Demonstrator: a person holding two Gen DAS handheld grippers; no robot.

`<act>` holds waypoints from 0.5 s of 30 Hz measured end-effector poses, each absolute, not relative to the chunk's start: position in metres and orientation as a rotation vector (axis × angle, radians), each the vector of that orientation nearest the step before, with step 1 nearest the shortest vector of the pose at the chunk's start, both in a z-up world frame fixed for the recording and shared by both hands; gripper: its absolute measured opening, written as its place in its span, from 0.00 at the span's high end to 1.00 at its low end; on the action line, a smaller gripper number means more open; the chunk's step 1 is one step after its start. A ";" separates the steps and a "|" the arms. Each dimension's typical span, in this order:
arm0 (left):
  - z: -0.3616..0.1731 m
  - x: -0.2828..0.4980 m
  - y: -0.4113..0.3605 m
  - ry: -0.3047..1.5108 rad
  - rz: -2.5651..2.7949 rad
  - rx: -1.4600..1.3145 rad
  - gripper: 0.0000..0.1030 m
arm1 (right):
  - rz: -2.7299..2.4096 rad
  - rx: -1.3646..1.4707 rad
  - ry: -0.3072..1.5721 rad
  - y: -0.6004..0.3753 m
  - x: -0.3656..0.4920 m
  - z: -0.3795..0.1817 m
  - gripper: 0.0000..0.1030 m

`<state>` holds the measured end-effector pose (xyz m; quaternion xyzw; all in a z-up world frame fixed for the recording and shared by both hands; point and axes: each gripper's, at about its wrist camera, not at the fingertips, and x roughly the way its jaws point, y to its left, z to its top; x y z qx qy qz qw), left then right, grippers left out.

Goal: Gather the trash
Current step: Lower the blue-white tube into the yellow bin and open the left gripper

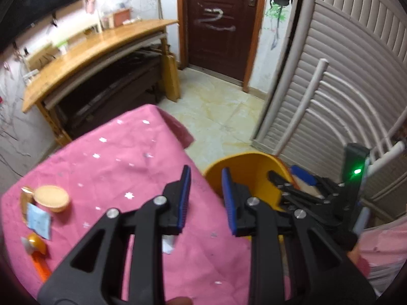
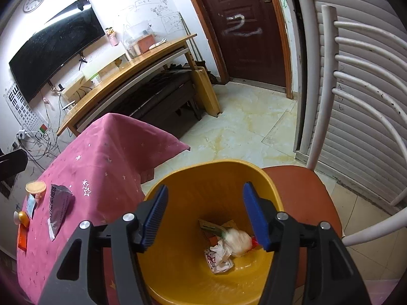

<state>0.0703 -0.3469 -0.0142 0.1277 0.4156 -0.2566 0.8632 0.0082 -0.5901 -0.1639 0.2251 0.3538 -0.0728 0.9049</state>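
Observation:
A yellow bin (image 2: 216, 171) stands on the floor between the pink-clothed table (image 2: 101, 147) and a chair. In it lie a crumpled white wrapper (image 2: 220, 256), a pale wad (image 2: 237, 241) and a brown card piece (image 2: 212, 226). My right gripper (image 2: 204, 189) hangs open over the bin's mouth with nothing between its blue pads. My left gripper (image 1: 206, 170) hovers over the table's edge beside the bin (image 1: 239, 160), jaws a little apart and empty. The right gripper (image 1: 290, 178) also shows in the left wrist view, past the bin. A silver foil packet (image 2: 59, 206) lies on the cloth.
At the table's left end lie a round beige brush (image 1: 52, 198), a small blue packet (image 1: 38, 219) and an orange toy-like item (image 1: 37, 245). A white chair with a red-brown seat (image 2: 300, 185) stands right of the bin. Beyond are tiled floor, a wooden desk (image 2: 132, 68) and a door.

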 end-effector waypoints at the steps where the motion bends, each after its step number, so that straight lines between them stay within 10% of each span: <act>1: -0.015 0.073 -0.343 0.868 -0.516 0.278 0.77 | -0.149 0.471 0.728 -0.591 0.008 -0.163 0.45; 15: -0.069 0.102 -0.319 1.069 -0.464 0.266 0.77 | -0.130 0.506 0.703 -0.592 0.005 -0.158 0.43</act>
